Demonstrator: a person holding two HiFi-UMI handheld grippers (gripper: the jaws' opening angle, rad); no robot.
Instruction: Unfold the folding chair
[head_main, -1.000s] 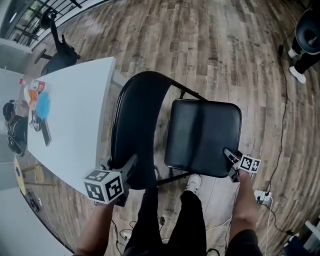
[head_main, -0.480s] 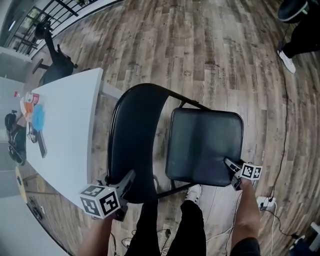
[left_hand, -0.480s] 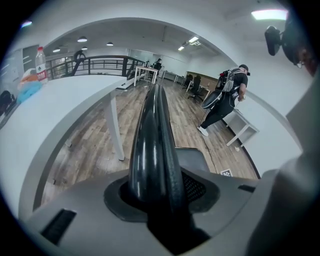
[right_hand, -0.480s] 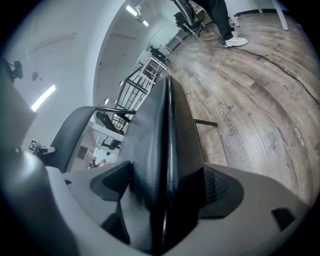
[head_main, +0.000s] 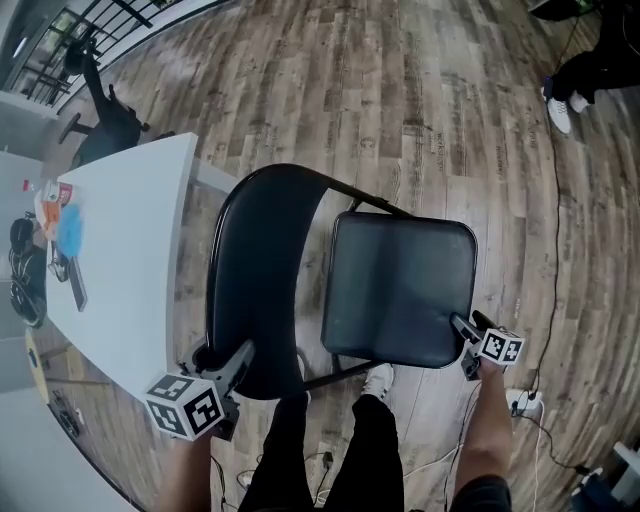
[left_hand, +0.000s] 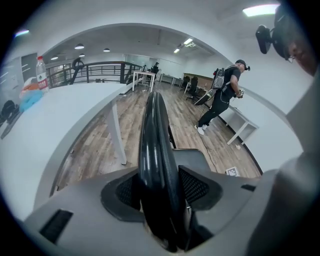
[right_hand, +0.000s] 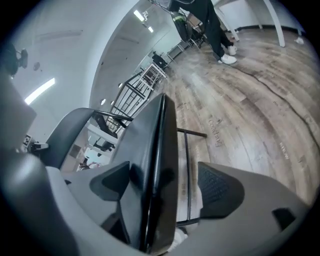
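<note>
The black folding chair stands opened on the wood floor, its curved backrest (head_main: 262, 280) at the left and its padded seat (head_main: 400, 290) lying nearly flat at the right. My left gripper (head_main: 222, 362) straddles the backrest's top rim. In the left gripper view the backrest rim (left_hand: 157, 145) fills the gap of the left gripper (left_hand: 160, 187), whose jaws are opening. My right gripper (head_main: 462, 330) is at the seat's near right corner. In the right gripper view the seat edge (right_hand: 157, 165) lies by one pad of the right gripper (right_hand: 167, 185); floor shows before the other pad (right_hand: 215, 187), jaws still opening.
A white table (head_main: 130, 250) with small items at its far end stands just left of the chair. My legs and a white shoe (head_main: 380, 378) are under the seat. A power strip and cables (head_main: 525, 400) lie at the right. A person's legs (head_main: 590, 60) stand far right.
My right gripper has sunk a little with the seat's front corner, and the seat lies slightly flatter. The left gripper stays on the backrest rim.
</note>
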